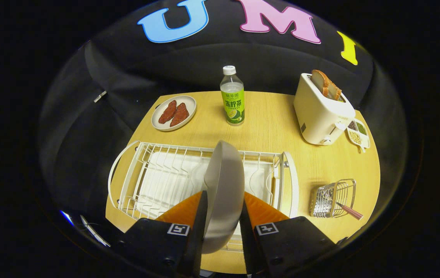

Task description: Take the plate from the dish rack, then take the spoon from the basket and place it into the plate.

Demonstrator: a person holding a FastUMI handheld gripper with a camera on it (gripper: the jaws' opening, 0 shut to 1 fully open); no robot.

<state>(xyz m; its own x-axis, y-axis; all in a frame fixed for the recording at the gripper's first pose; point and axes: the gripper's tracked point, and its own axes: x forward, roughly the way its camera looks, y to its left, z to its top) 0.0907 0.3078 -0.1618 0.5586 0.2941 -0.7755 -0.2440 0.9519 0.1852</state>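
We see gripper (223,216) clamping round grey plate (224,181) edge-on above white wire dish rack (158,173); red-handled spoon (349,211) still in wire basket (332,197), not done.

Grey plate (224,185) over white dish rack (158,177)
Pale wooden table (274,123); cream toaster (320,116); green-labelled bottle (232,98); red-checked spoon (349,211) handle.

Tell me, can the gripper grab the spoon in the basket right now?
Probably not yet. The gripper is shut on the plate, held upright over the dish rack. The spoon lies in the basket off to the side, uncovered.
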